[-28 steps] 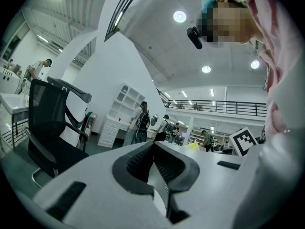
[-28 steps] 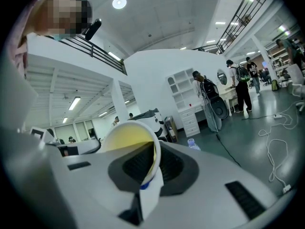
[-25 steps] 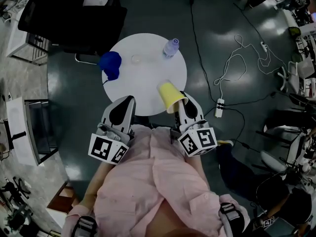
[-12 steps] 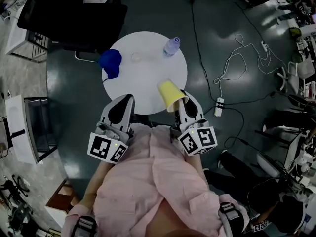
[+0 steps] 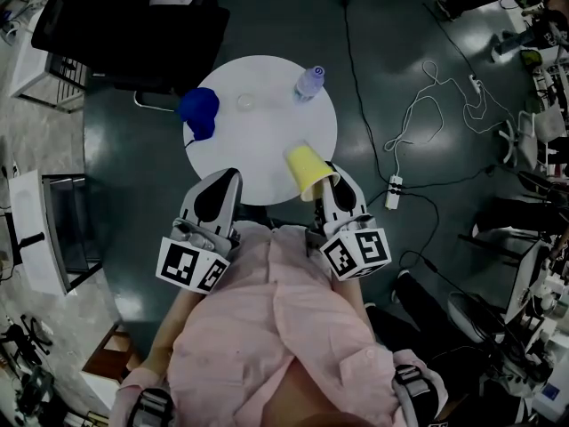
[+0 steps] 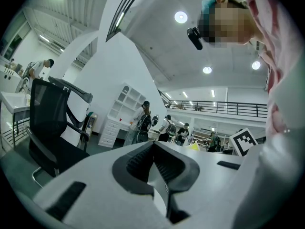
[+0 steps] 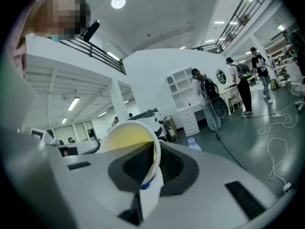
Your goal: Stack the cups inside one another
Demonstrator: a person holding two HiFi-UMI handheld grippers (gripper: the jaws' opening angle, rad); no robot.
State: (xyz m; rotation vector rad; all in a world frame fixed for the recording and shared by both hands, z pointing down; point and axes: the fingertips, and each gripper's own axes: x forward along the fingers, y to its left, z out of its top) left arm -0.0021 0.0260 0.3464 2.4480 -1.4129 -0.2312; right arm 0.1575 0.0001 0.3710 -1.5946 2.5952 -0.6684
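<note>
My right gripper (image 5: 327, 183) is shut on the rim of a yellow cup (image 5: 307, 169), which it holds tilted over the near right edge of the round white table (image 5: 267, 140). In the right gripper view the jaws pinch the yellow cup's (image 7: 126, 138) wall, and my right gripper (image 7: 151, 168) points slightly down. A blue cup (image 5: 197, 114) lies at the table's far left edge. My left gripper (image 5: 220, 185) hovers at the table's near edge, shut with nothing between its jaws. The left gripper view shows my left gripper (image 6: 153, 151) with its pads together.
A clear water bottle (image 5: 308, 83) stands at the back right of the table, also visible as the bottle (image 7: 192, 142). A small clear thing (image 5: 246, 103) sits near the back. A black office chair (image 5: 133, 25) stands behind the table. Cables and a power strip (image 5: 395, 192) lie on the floor to the right.
</note>
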